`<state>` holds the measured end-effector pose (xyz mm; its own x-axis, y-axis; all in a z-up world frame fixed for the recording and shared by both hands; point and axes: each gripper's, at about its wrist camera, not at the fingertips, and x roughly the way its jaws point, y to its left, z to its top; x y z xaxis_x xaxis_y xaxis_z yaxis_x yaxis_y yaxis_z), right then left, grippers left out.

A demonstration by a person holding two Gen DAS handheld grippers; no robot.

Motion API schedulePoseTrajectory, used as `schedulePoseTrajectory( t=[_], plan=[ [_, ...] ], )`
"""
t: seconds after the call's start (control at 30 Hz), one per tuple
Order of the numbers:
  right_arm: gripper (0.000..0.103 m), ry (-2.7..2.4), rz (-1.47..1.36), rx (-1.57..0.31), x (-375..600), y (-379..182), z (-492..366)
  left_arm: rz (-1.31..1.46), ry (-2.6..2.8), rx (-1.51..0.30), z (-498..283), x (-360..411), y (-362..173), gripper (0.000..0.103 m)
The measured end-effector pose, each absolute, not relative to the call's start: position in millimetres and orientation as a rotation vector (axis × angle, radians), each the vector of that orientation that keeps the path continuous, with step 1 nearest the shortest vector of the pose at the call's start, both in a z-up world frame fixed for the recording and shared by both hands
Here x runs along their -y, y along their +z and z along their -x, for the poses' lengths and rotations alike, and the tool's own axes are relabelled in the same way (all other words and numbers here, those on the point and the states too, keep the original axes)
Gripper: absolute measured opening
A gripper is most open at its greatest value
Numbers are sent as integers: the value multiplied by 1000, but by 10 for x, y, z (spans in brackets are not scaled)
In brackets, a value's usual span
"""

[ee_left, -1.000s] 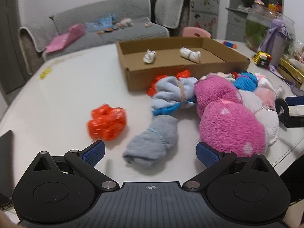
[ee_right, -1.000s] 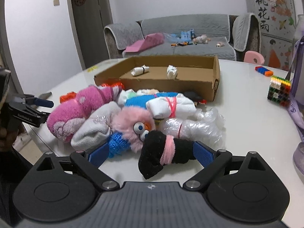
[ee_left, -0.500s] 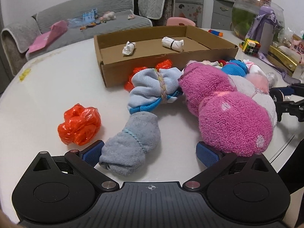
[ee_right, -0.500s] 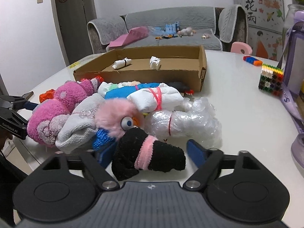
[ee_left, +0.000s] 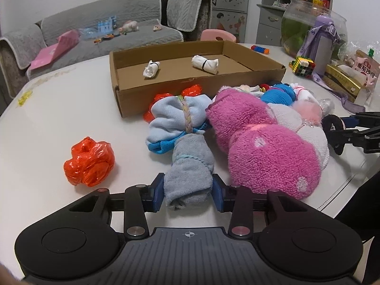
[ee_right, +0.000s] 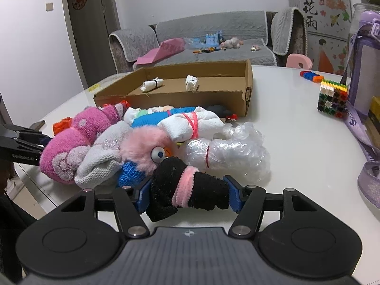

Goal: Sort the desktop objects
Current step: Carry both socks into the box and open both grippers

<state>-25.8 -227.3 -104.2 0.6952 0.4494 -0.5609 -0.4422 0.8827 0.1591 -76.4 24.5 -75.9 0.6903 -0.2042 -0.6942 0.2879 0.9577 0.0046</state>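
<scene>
Left gripper (ee_left: pixel 188 191): jaws pinching the near end of the grey sock roll (ee_left: pixel 190 173), blue pads pressed against both flanks. The roll lies on the counter (ee_left: pixel 59 118), far end touching the pale blue bundle (ee_left: pixel 178 116). Gripping the loose outer end probably lets it pull free without dragging its neighbours.

Right gripper (ee_right: pixel 187 194): jaws closed on the black sock roll (ee_right: pixel 190 190) across its length, the pink band (ee_right: pixel 184 186) between the pads. It sits at the pile's near edge, touching the clear plastic bundle (ee_right: pixel 228 152). Whether it is lifted off the counter, cannot tell.

Behind: the pile, with the magenta fleece roll (ee_left: pixel 266 147), a pink furry toy (ee_right: pixel 147 146) and a white bundle tied in pink (ee_right: pixel 192 124), all pressed together. An orange plastic wad (ee_left: pixel 89 165) lies apart, left.

Farther: cardboard tray (ee_left: pixel 201 87) open-topped, holding two white rolls (ee_left: pixel 205 64) well apart. Judgement: the tray is the likely destination; most of the sorting is undone.
</scene>
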Motion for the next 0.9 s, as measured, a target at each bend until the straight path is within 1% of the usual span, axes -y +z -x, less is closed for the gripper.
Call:
schedulePoseTrajectory(
  t=[0.27, 0.53, 0.9],
  plan=[
    [58, 541, -49, -576, 2346, -918, 337, -132, -181, -720, 880, -247, -549, 47],
    [58, 571, -102, -449, 2465, -685, 381, -180, -118, -631, 912, -188, -173, 47],
    [58, 565, -90, -303, 2504, -228, -11, -185, -130, -525, 488, 49, 115, 47]
  ],
)
